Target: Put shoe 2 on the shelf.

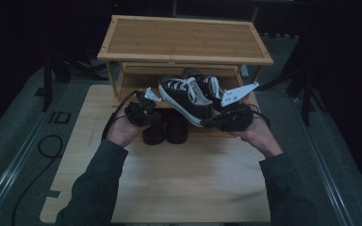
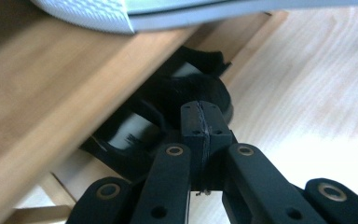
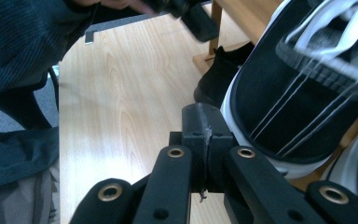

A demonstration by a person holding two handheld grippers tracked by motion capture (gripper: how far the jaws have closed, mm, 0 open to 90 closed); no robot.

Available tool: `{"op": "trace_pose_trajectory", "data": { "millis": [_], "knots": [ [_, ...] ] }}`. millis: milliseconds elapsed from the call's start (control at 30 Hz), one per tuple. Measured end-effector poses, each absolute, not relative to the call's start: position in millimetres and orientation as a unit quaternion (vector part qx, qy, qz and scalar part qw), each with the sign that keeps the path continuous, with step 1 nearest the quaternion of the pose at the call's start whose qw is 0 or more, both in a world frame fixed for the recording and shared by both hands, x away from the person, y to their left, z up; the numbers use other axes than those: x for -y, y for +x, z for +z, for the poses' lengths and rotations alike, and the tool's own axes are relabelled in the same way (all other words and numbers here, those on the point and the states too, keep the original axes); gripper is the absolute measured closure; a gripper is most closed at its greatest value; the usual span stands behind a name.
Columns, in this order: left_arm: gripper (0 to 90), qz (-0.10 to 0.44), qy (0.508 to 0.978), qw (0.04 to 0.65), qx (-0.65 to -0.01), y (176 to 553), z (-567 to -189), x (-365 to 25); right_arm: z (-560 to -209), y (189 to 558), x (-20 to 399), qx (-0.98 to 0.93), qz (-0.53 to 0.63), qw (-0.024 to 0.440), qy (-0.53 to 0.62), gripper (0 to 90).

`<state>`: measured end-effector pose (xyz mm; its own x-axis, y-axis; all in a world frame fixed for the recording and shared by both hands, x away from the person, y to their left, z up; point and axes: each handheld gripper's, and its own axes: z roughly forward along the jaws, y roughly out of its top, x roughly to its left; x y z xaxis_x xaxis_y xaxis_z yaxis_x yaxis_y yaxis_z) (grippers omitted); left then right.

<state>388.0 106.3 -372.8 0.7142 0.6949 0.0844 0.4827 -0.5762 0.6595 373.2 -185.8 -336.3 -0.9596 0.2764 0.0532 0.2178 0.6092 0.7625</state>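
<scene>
A black canvas sneaker [image 1: 185,96] with white laces and a white sole lies on the lower shelf of a wooden rack [image 1: 184,37], with a second like it [image 1: 213,87] behind. My right gripper [image 1: 203,123] is shut and empty, its tips beside the near sneaker's heel [image 3: 289,102]. My left gripper [image 1: 153,114] is shut too, holding nothing, just left of the sneaker's toe. In the left gripper view its closed jaws point at a pair of black shoes [image 2: 191,88] under the shelf edge [image 2: 51,102]. The sneaker's white sole [image 2: 121,14] passes overhead.
The black shoes [image 1: 165,129] stand on the light wooden board [image 1: 179,179] in front of the rack. The rack's top shelf is bare. A black cable [image 1: 42,155] trails over the grey floor at the left. Dark stands flank the rack.
</scene>
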Motion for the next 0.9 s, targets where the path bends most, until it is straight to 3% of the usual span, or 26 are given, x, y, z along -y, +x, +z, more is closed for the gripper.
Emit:
{"op": "trace_pose_trajectory", "data": {
  "millis": [900],
  "knots": [
    [90.0, 0.252, 0.856, 0.265, -0.365, 422, -360, -77, -372, 373, 208, -0.892, 0.420, 0.016, 0.166, 89.9]
  ]
}}
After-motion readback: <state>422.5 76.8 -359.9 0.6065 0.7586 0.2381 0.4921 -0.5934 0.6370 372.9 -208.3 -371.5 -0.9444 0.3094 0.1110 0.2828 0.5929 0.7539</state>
